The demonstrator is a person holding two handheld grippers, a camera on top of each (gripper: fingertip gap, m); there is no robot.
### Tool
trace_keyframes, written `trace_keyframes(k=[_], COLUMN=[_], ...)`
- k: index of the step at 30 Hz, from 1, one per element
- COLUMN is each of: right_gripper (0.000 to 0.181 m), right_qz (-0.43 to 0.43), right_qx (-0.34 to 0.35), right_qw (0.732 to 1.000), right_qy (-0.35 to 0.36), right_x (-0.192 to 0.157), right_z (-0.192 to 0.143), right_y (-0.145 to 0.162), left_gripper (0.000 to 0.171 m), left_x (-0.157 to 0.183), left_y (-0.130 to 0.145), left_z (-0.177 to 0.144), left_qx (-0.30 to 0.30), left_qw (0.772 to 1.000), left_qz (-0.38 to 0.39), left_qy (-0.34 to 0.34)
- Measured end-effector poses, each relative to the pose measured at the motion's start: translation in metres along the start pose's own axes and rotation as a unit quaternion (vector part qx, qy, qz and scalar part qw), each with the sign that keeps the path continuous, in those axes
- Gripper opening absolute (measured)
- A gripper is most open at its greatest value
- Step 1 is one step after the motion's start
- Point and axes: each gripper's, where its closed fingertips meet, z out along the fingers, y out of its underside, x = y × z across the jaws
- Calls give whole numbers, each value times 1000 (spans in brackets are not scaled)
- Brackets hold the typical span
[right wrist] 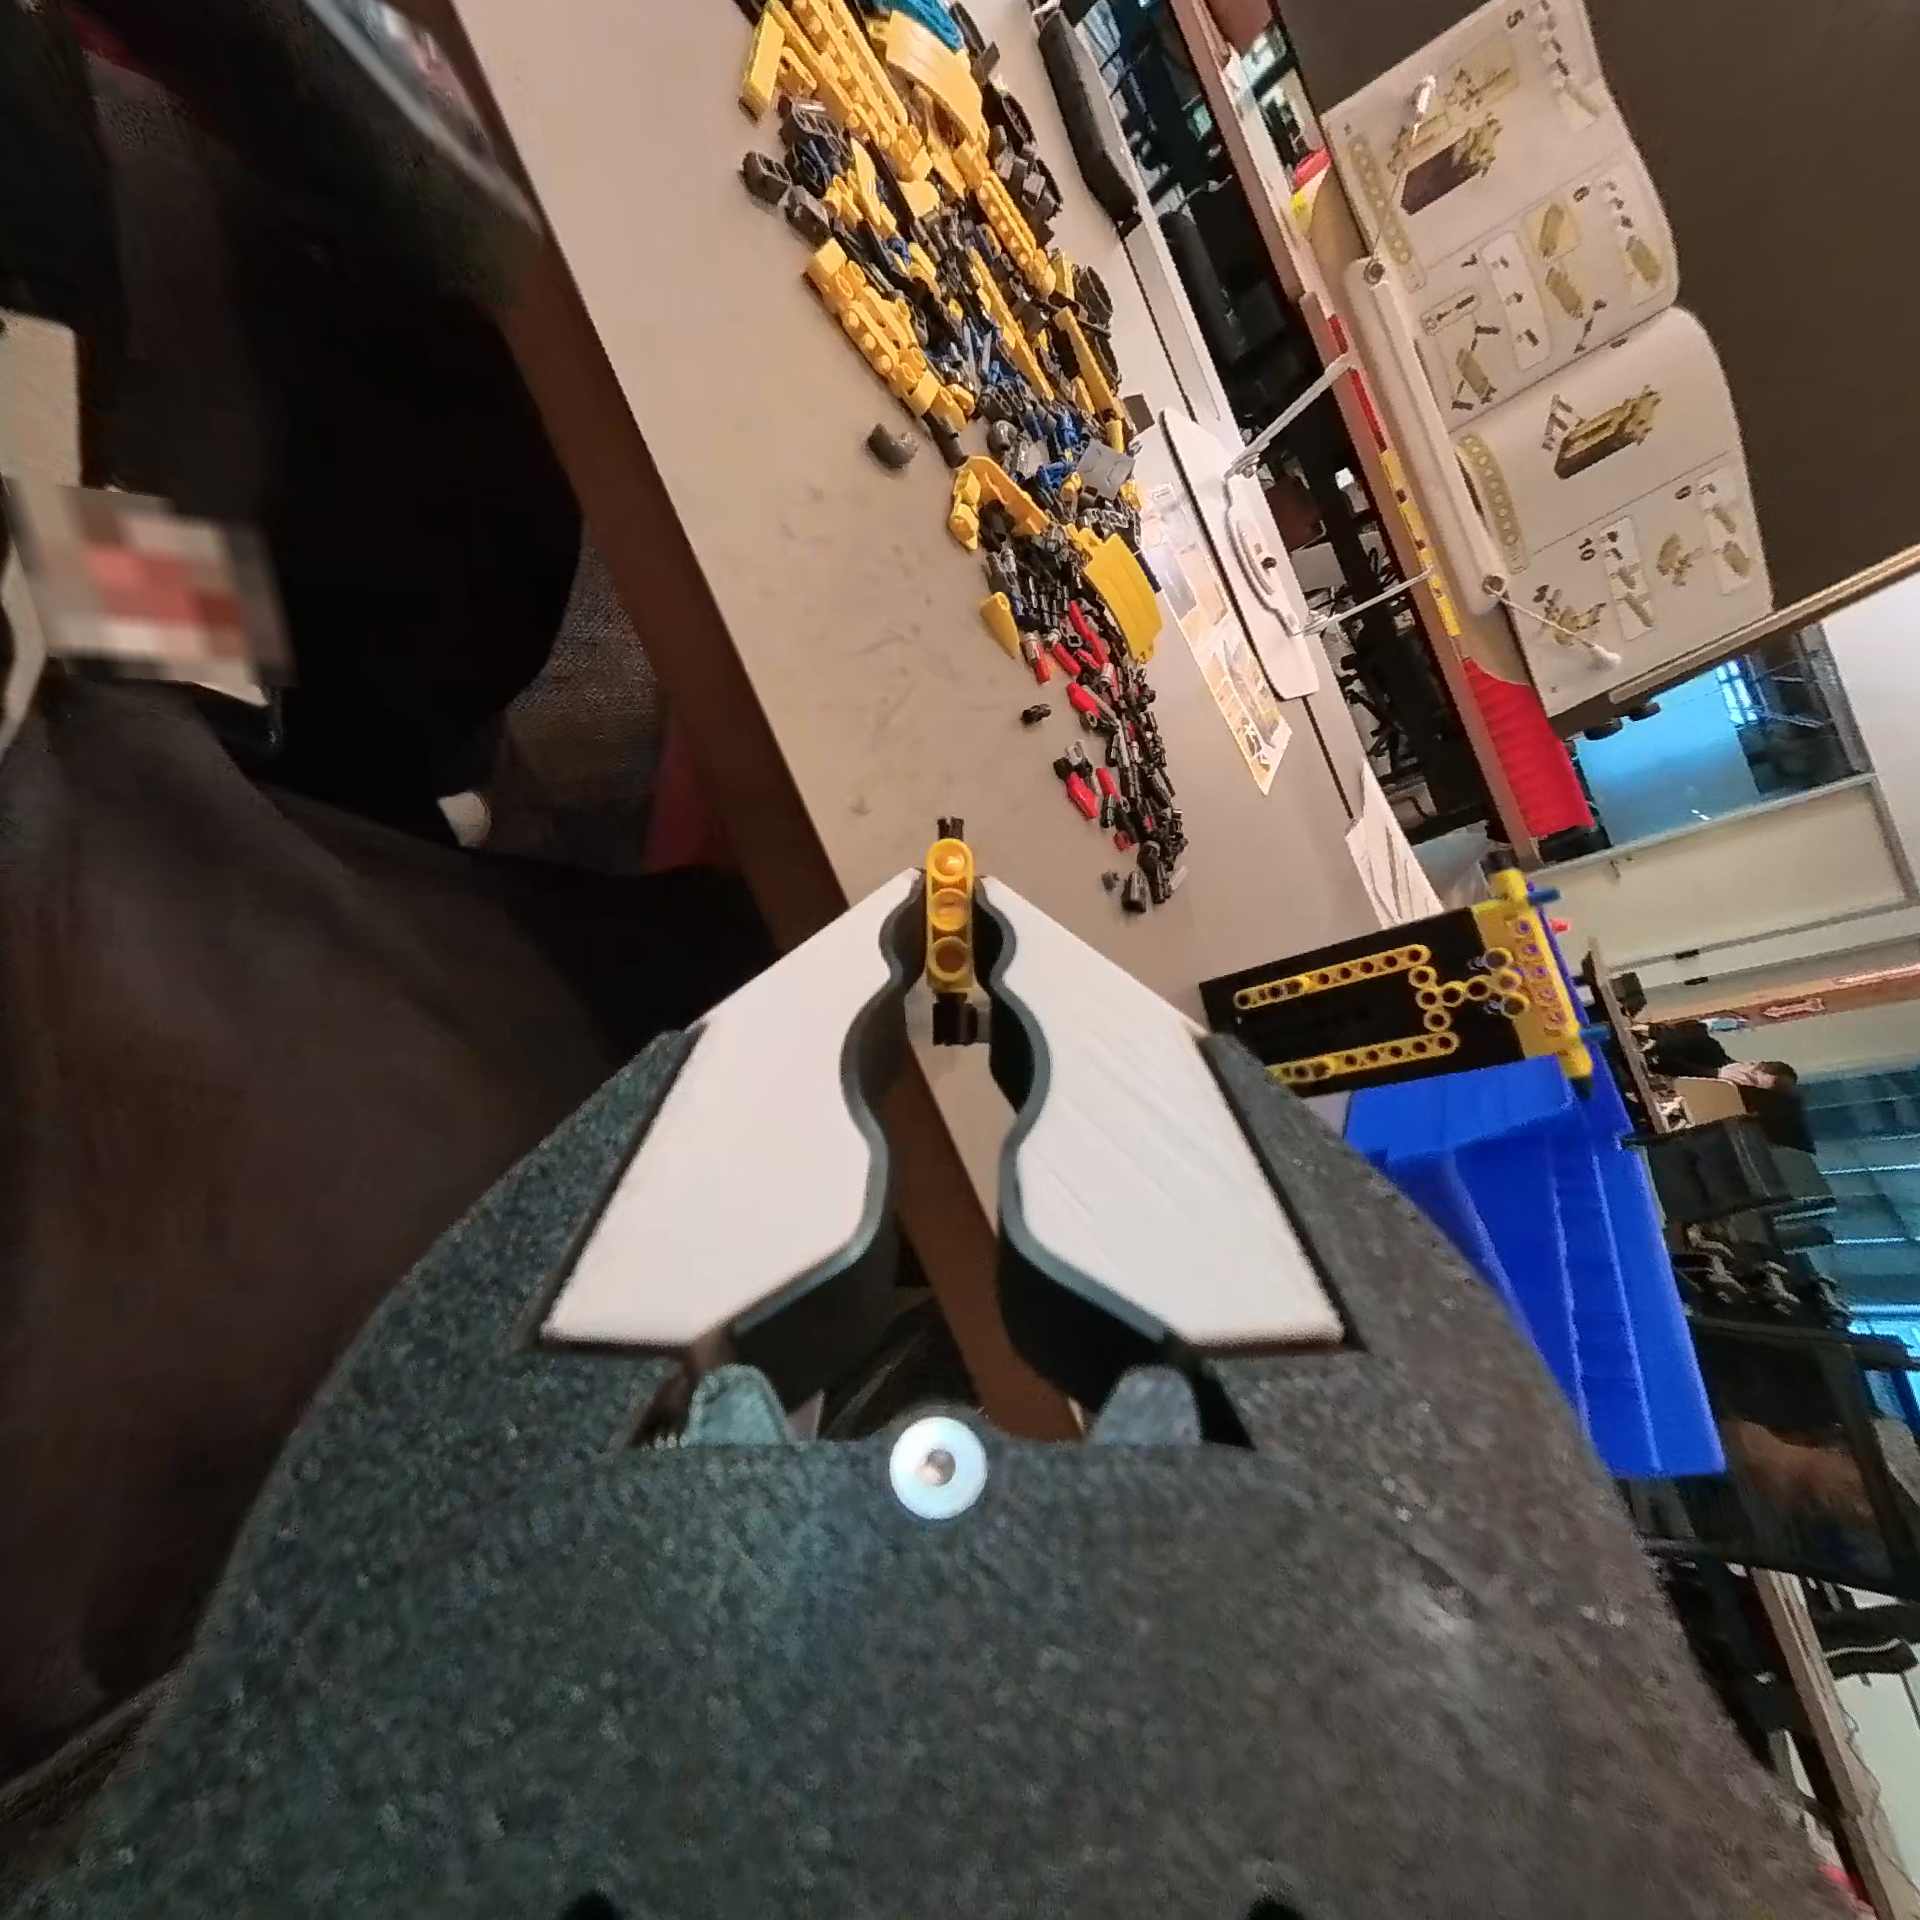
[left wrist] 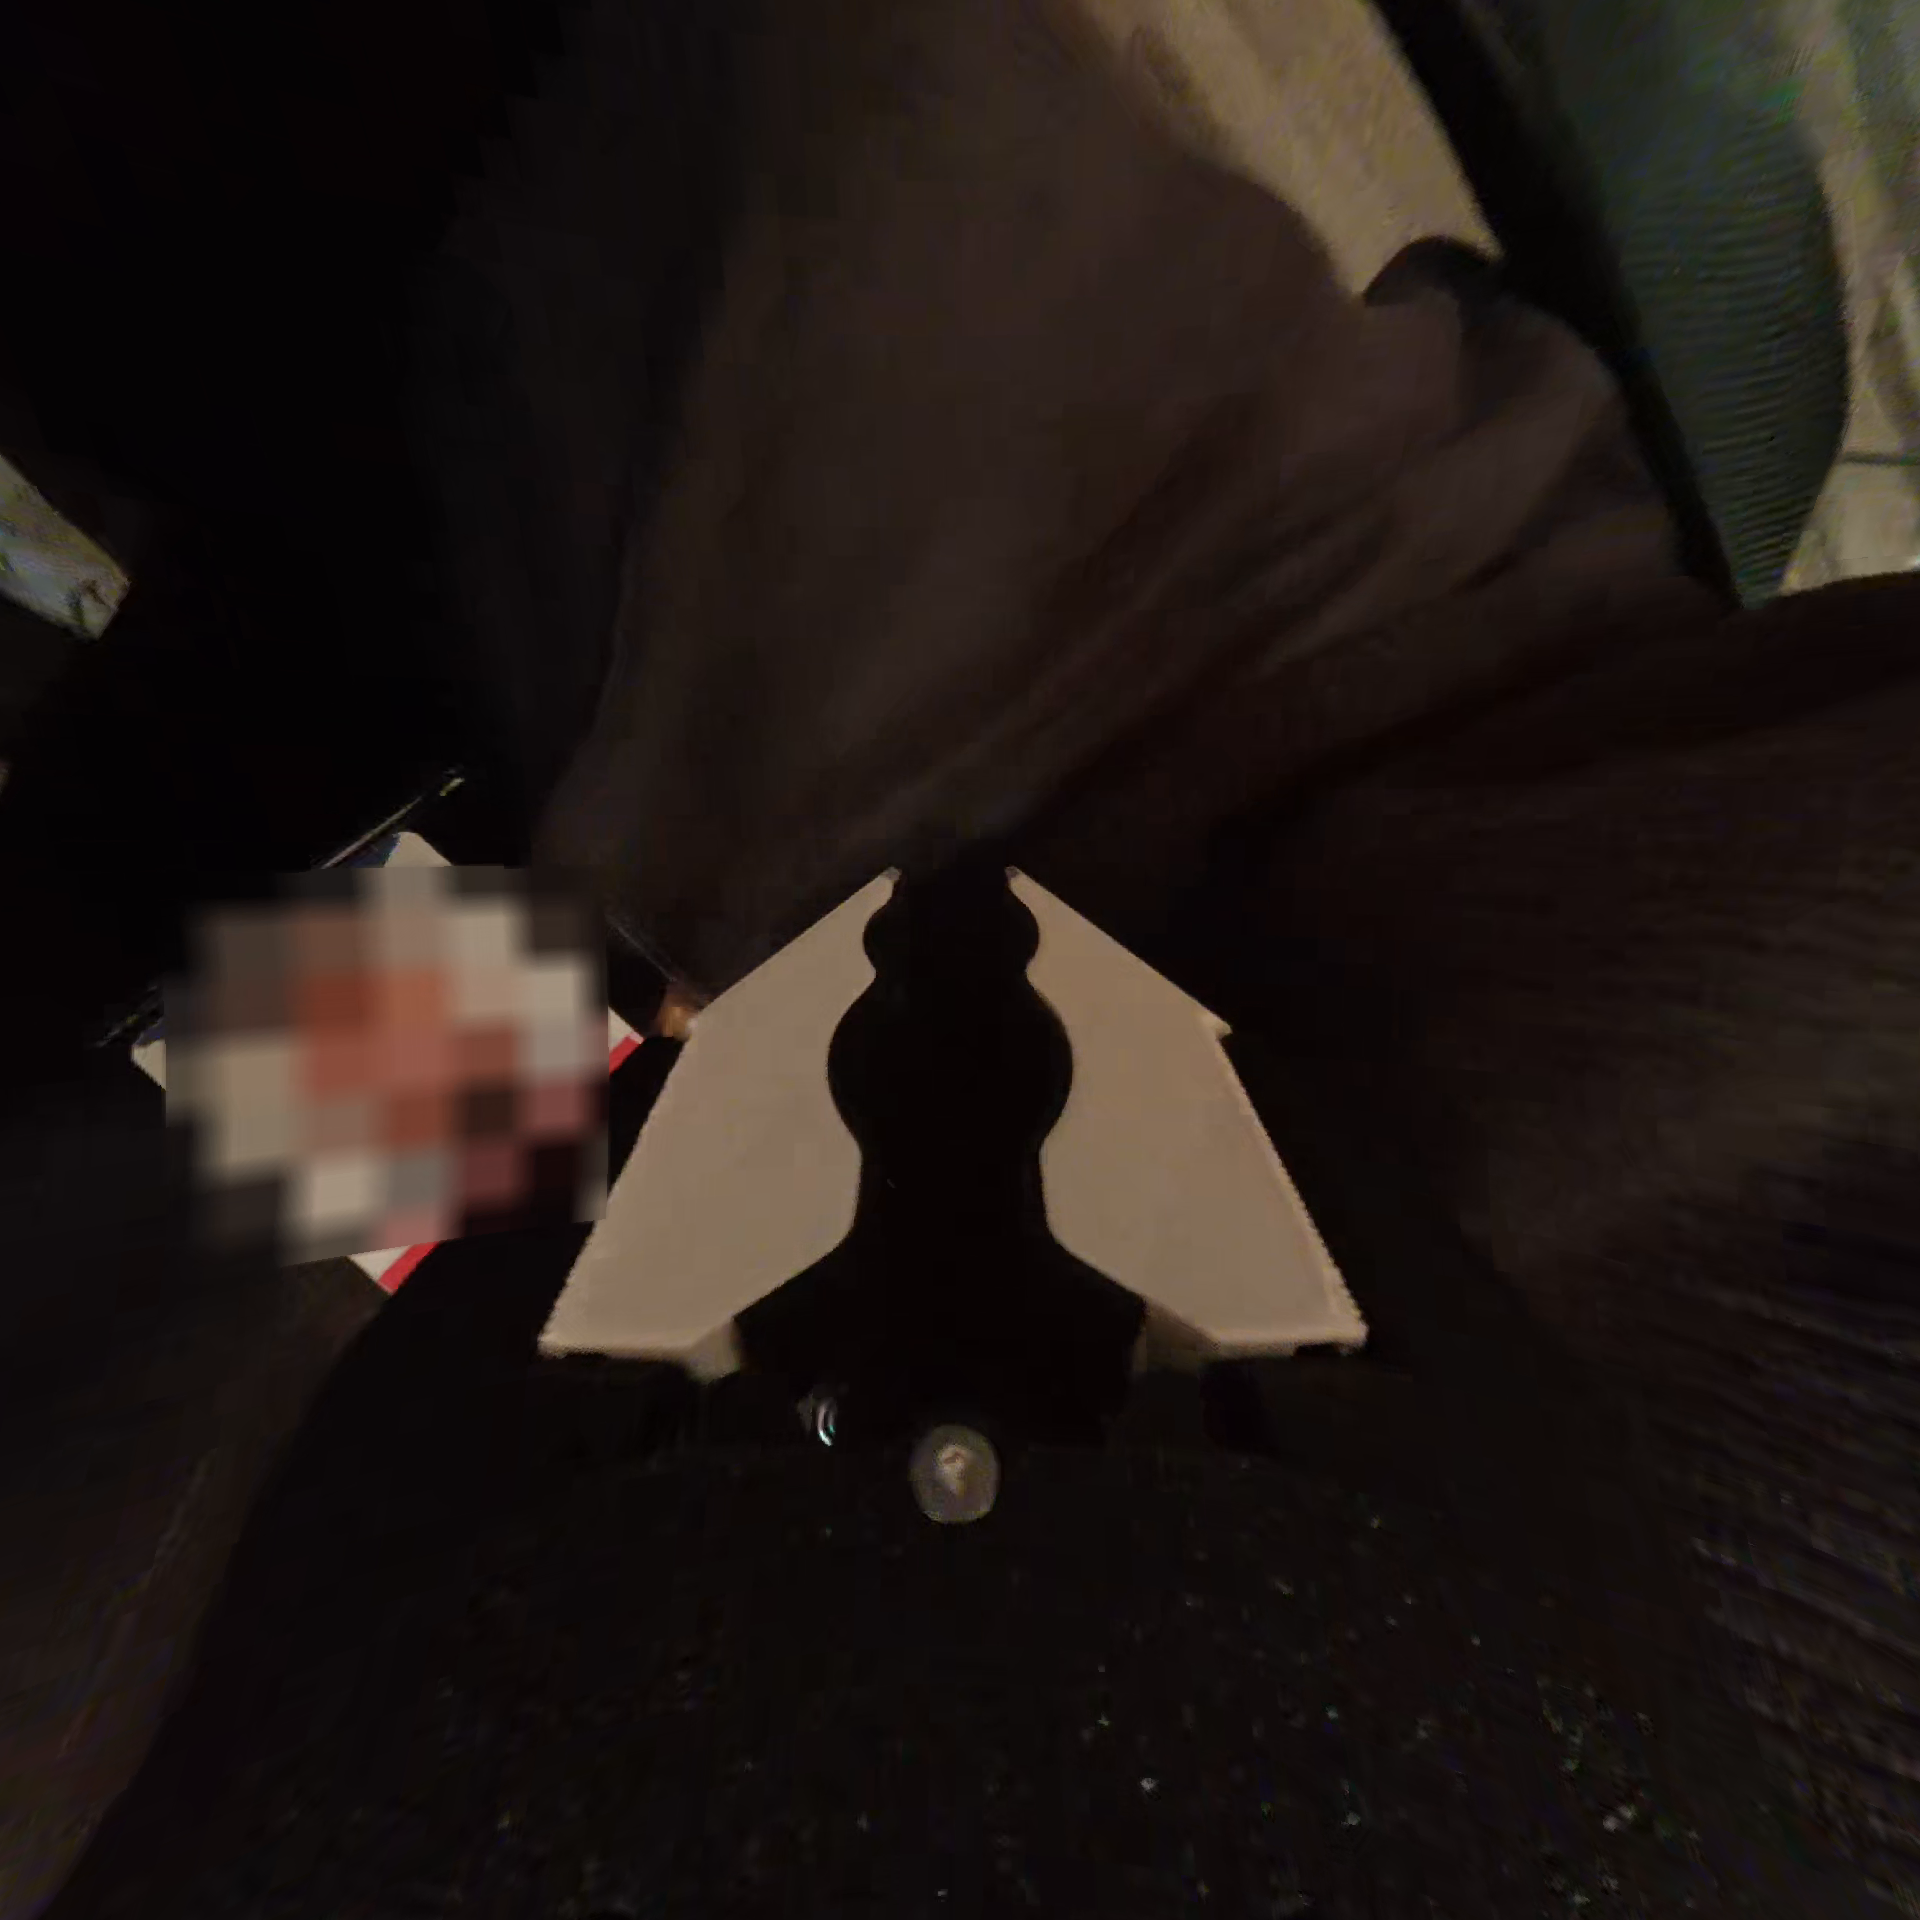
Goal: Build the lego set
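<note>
My right gripper (right wrist: 952,896) is shut on a short yellow beam (right wrist: 948,925) with three holes and a black pin at each end. It holds the beam in the air, just off the near edge of the pale table (right wrist: 727,436). My left gripper (left wrist: 954,883) points into dark cloth (left wrist: 1039,520) in very dim light. Its white fingers (left wrist: 727,1143) stand close together with only a narrow dark gap. I cannot tell whether anything is between them.
A long heap of loose yellow, black, blue and red pieces (right wrist: 987,343) lies on the table. An open instruction booklet (right wrist: 1538,343) stands on a holder behind. A yellow-and-black assembly (right wrist: 1403,1003) rests on a blue bin (right wrist: 1538,1247) at right. A person's dark clothing (right wrist: 260,987) fills the left. Some 25 cm of space lies between my two pairs of fingers.
</note>
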Motion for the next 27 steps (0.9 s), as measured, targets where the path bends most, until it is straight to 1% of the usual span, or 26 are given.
trace_keyframes(k=[4, 6, 7, 9, 12, 14, 15, 16, 18, 20, 25, 27], right_gripper=[7, 7, 7, 7, 7, 7, 7, 7, 7, 7, 7, 7], right_qz=[5, 3, -1, -9, -14, -17, -19, -21, -25, -25, -9, 6], right_qx=[9, 9, 9, 12, 24, 30, 31, 32, 32, 31, 30, 37], right_qw=[1000, 1000, 1000, 1000, 1000, 999, 999, 999, 999, 999, 999, 999], right_qy=[3, 0, -3, -8, -14, -13, -12, -10, -7, -4, -4, -10], right_x=[-10, -19, -23, -32, -40, -42, -43, -43, -44, -43, -37, -36], right_z=[-12, -15, -16, -18, -22, -25, -26, -27, -29, -29, -22, -16], right_y=[-6, -9, -10, -13, -21, -26, -27, -28, -30, -29, -25, -25], left_gripper=[18, 17, 14, 14, 16, 18, 17, 0, 0, 0, 0, 0], left_x=[0, 5, 7, 10, 23, 26, 26, 29, 29, 29, 26, 27], left_y=[22, 32, 36, 46, 64, 70, 71, 71, 68, 61, 25, 12], left_z=[9, 12, 11, 11, 17, 22, 22, 20, 13, -1, -50, -66], left_qx=[-44, -54, -55, -68, -98, -104, -104, -100, -87, -60, 58, 94], left_qw=[999, 998, 997, 995, 992, 992, 992, 993, 995, 997, 997, 994], left_qz=[-19, -44, -56, -73, -79, -73, -68, -61, -53, -55, -59, -55], left_qy=[-19, -10, -6, -1, 15, 4, -5, -4, -13, -15, -1, 10])
